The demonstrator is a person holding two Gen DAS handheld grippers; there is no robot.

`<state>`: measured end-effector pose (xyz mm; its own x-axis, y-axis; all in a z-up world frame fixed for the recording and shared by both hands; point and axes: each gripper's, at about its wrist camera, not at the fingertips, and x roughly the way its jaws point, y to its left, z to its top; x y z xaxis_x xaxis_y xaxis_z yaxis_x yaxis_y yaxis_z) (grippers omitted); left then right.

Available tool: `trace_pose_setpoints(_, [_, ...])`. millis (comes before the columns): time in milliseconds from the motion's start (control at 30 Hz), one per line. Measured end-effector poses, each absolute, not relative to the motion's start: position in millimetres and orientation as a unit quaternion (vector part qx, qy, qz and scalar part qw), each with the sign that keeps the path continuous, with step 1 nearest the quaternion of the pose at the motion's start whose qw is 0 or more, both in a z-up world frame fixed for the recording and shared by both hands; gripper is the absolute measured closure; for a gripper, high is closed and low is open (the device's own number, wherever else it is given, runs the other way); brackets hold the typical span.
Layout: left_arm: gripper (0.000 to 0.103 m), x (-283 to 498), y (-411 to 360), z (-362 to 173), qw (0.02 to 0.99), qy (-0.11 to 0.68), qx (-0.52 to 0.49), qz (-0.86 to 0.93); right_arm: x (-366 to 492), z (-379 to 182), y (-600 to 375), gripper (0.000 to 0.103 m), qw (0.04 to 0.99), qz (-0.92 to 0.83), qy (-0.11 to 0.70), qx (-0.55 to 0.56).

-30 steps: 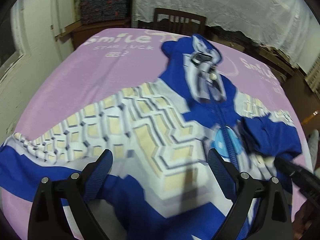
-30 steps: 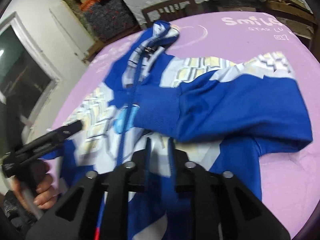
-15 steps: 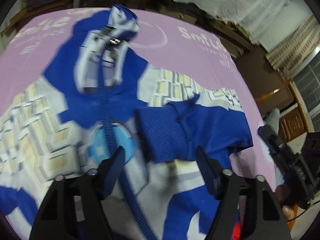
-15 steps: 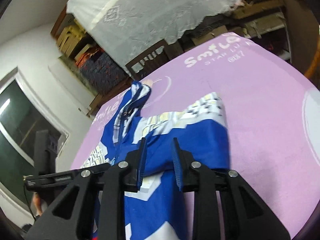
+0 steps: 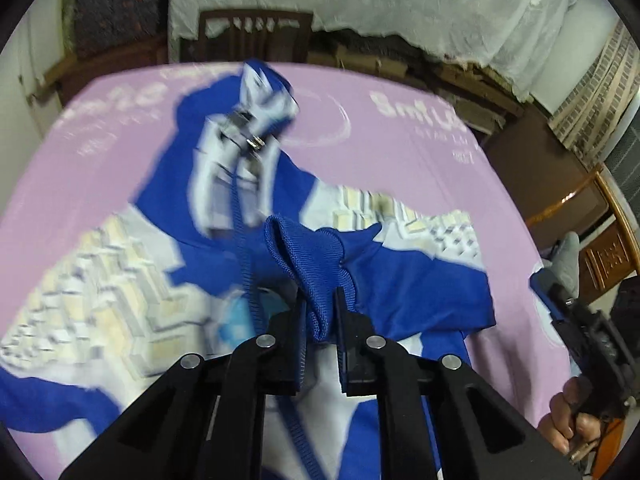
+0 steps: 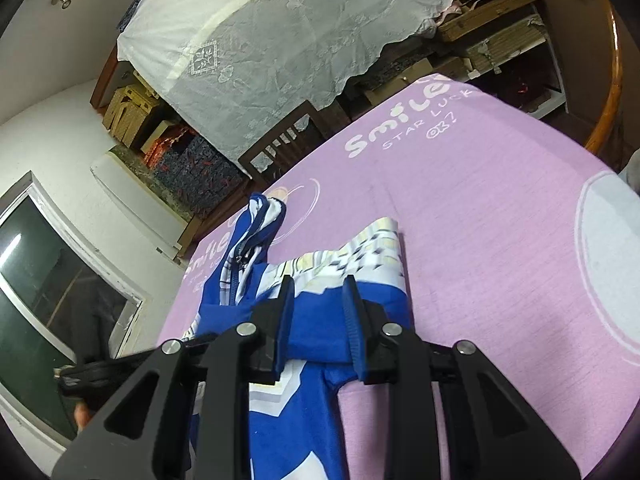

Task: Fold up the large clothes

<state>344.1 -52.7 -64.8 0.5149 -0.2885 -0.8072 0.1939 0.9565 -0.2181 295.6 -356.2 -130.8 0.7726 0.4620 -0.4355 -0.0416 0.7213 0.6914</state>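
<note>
A blue zip jacket with white and cream check panels lies spread on the pink sheet. Its right sleeve is folded in over the chest. My left gripper is closing on the ribbed blue cuff, its pads pinching it and the cuff bunched up above the jaws. In the right wrist view my right gripper hovers over the folded blue sleeve, jaws a little apart with nothing pinched. The hood points toward the far edge. A hand holds the right gripper's body at the sheet's right side.
A dark wooden chair stands behind the far edge of the sheet. Behind it, a white lace cloth drapes over stacked boxes. A round wooden table edge curves at the right. Bare pink sheet lies right of the jacket.
My left gripper swung right from the jacket's left side to the folded sleeve and went from wide open to shut on the cuff. My right gripper drew back to the right, away from the sleeve.
</note>
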Motion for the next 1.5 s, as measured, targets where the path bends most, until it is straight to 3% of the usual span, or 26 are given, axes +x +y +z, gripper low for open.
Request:
trace_pose_setpoints(167, [0.09,324,-10,-45,0.886,0.451,-0.038,-0.104,299,-135,-334,0.082,0.87,0.173,0.321,0.333])
trace_pose_setpoints(300, [0.09,311,20,-50,0.888,0.451,-0.041,-0.08,301,-139,-309,0.092,0.862,0.208,0.339,0.314])
trace_pose_setpoints(600, [0.09,308,73,-102,0.872,0.484,-0.066,-0.035,315,-171,-257,0.094,0.84,0.211,0.44,0.238])
trace_pose_setpoints(667, [0.088,311,78,-111,0.867,0.491,-0.073,-0.034,318,-181,-260,0.103,0.829,0.209,0.453,0.252])
trace_pose_setpoints(767, [0.075,308,81,-116,0.871,0.487,-0.064,-0.016,321,-187,-266,0.103,0.819,0.214,0.459,0.269])
trace_pose_setpoints(867, [0.071,301,86,-105,0.876,0.478,-0.07,-0.004,320,-186,-267,0.103,0.82,0.215,0.459,0.266])
trace_pose_setpoints(900, [0.064,298,87,-101,0.879,0.472,-0.073,-0.001,319,-184,-268,0.103,0.822,0.214,0.457,0.264])
trace_pose_setpoints(933, [0.063,294,88,-92,0.885,0.459,-0.074,0.0,317,-181,-269,0.098,0.825,0.214,0.451,0.266])
trace_pose_setpoints(1200, [0.061,320,36,-87,0.876,0.468,-0.07,-0.097,347,-148,-260,0.098,0.839,0.225,0.412,0.275])
trace_pose_setpoints(1367, [0.062,339,29,-117,0.864,0.488,-0.074,-0.101,376,-170,-260,0.096,0.825,0.205,0.432,0.302])
trace_pose_setpoints(1433, [0.062,337,32,-117,0.865,0.483,-0.077,-0.112,380,-187,-272,0.103,0.821,0.184,0.446,0.306])
trace_pose_setpoints(1500, [0.062,336,35,-118,0.866,0.479,-0.081,-0.12,383,-197,-285,0.103,0.801,0.206,0.445,0.343])
